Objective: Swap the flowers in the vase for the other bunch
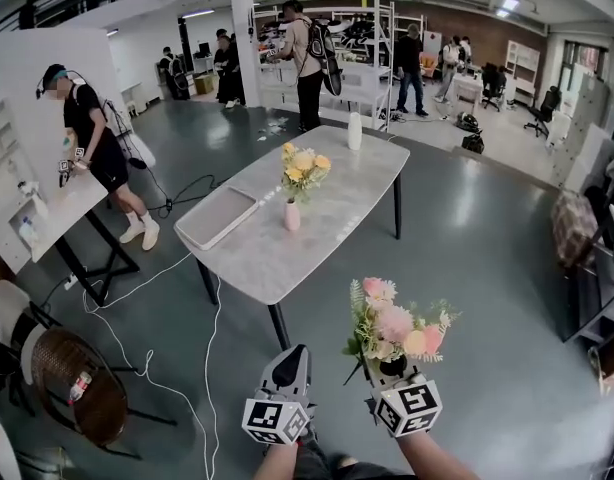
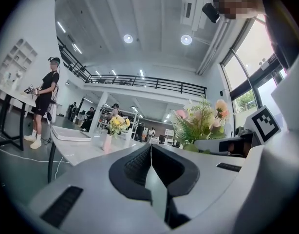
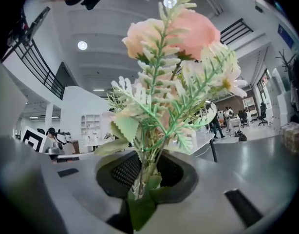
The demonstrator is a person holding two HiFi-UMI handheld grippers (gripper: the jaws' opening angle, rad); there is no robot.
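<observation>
Here's the marble table [image 1: 337,218], well ahead of the person across open floor. A flat grey tray [image 1: 217,216] sits at the tabletop's left edge, and a tall white bottle [image 1: 354,130] stands at the far end.

Down at the bottom of the head view, both grippers are level and point towards the table. The left gripper [image 1: 290,363] has its jaws pressed together with nothing between them. The right gripper [image 1: 394,368] is clamped narrowly on the stems of the pink bunch [image 1: 397,328], which stands upright above it.

The yellow flowers [image 1: 304,165] are the ones to come out. They're in the small pink vase [image 1: 292,216], near the middle of the tabletop, just right of the tray.

So where's the danger? That vase looks slim and light. If the yellow stems are pulled up at an angle, I'd expect the vase to lift or topple with them. Only the left gripper is free, and it has to open first.

The pink bunch is pinched low on thin stems, so a tilt of the wrist could let it swivel or slip. Its fronds could also brush the yellow blooms and nudge the vase.
</observation>
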